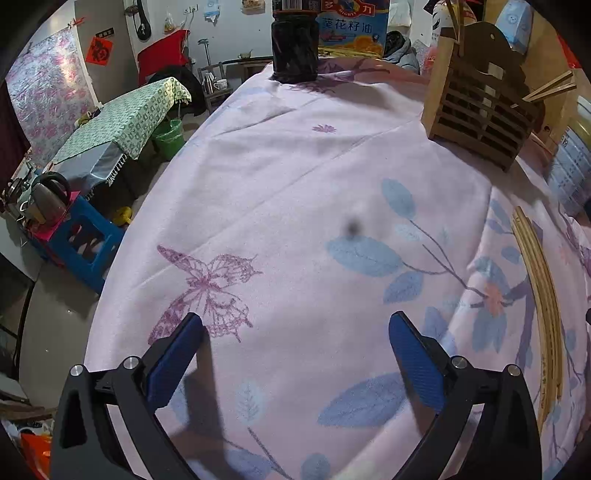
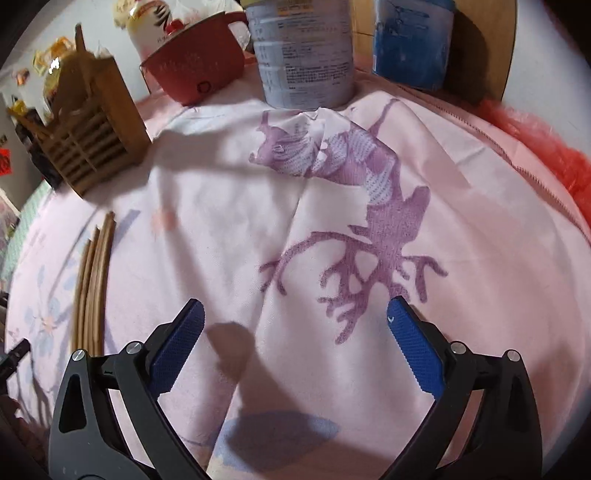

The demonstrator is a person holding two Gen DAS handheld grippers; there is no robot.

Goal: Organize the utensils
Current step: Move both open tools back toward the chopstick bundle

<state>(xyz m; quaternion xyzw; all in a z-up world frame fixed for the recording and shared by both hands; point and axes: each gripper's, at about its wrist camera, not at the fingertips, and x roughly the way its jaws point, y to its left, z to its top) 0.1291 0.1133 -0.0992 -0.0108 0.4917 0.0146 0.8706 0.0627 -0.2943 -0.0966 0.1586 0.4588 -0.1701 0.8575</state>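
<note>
Blue pads are sitting on the tips of both grippers. The left gripper is standing wide apart with nothing between its fingers. It is hanging over a pink cloth with a purple butterfly and blue leaves on it. The right gripper is wide apart too, and nothing is between its fingers. It is hanging over the same cloth, near a purple deer print.

The chopsticks are lying in a bunch on the cloth. In the left view they are off to the right of the gripper, not touching it. In the right view the chopsticks are off to the left, also not touching. So they are lying between the two grippers.

The wooden holder is standing farther back on the cloth, with a few sticks poking out of it. The right view is showing the holder too, but blurry.

Only the left view is showing a dark jar at the far edge, a yellow and blue box behind it, and the room past the table, with a green checked cloth, a blue stool and a kettle.

Only the right view is showing a red pot, a tall tin and a blue can at the back.
</note>
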